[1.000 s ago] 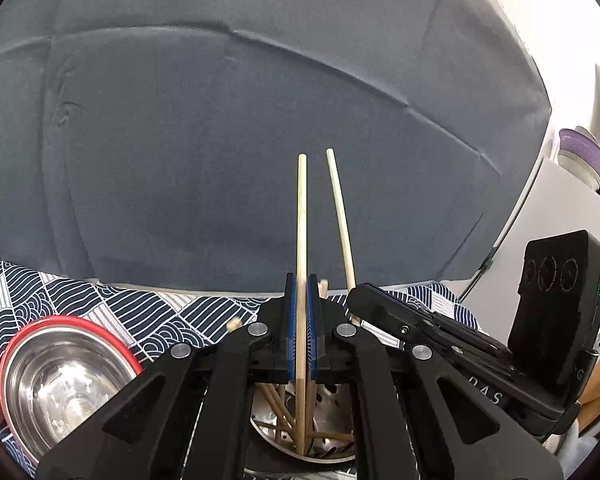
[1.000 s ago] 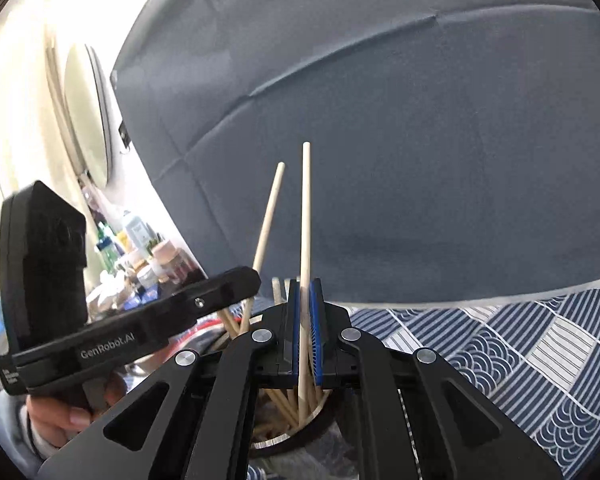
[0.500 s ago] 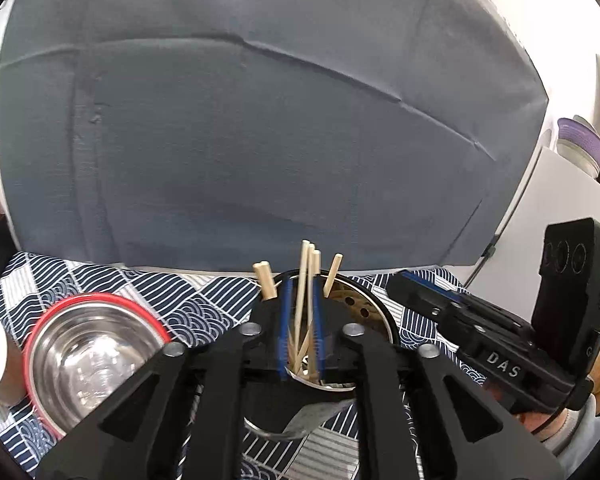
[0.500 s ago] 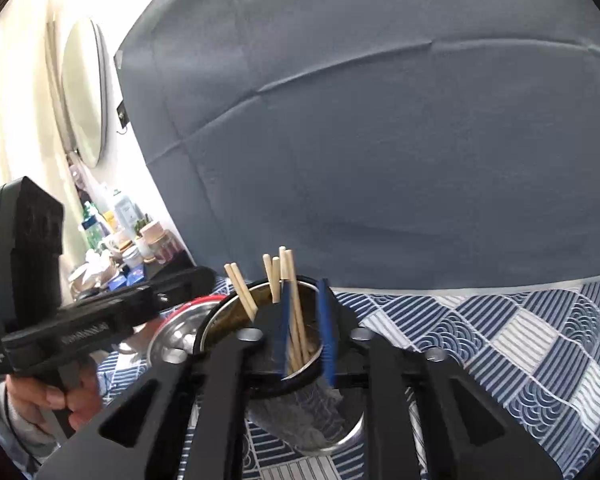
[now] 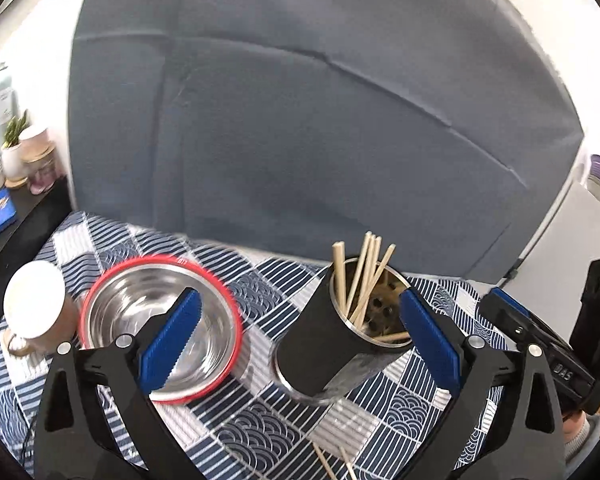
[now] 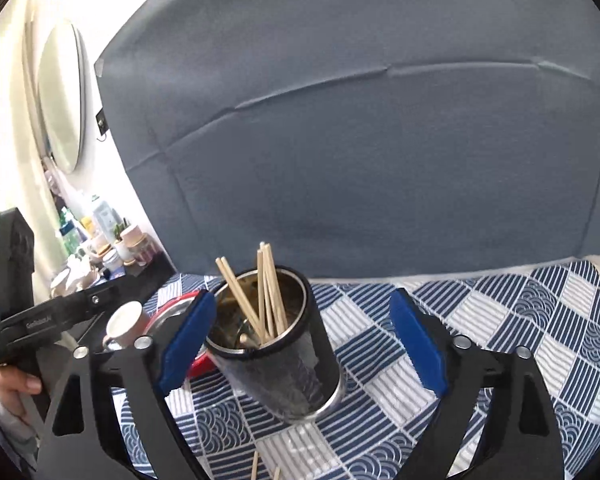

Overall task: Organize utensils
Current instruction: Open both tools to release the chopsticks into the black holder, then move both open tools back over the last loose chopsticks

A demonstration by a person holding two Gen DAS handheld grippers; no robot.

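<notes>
A dark metal utensil cup (image 5: 320,356) stands on the patterned cloth with several wooden chopsticks (image 5: 364,276) upright in it. It also shows in the right wrist view (image 6: 284,372) with the chopsticks (image 6: 266,292). My left gripper (image 5: 300,344) is wide open and empty, its blue pads either side of the cup. My right gripper (image 6: 300,340) is wide open and empty around the same cup. Two more chopsticks (image 5: 334,462) lie on the cloth near the bottom edge, and their tips show in the right wrist view (image 6: 264,470).
A steel bowl with a red rim (image 5: 160,332) sits left of the cup, and a white and brown mug (image 5: 34,308) stands further left. A blue-grey backdrop (image 5: 320,120) closes the back. A dark shelf of jars (image 6: 112,252) is on the left.
Both grippers let go of their chopsticks into the cup, opened wide and pulled back and up. The two chopsticks now stand in the cup with the others.
</notes>
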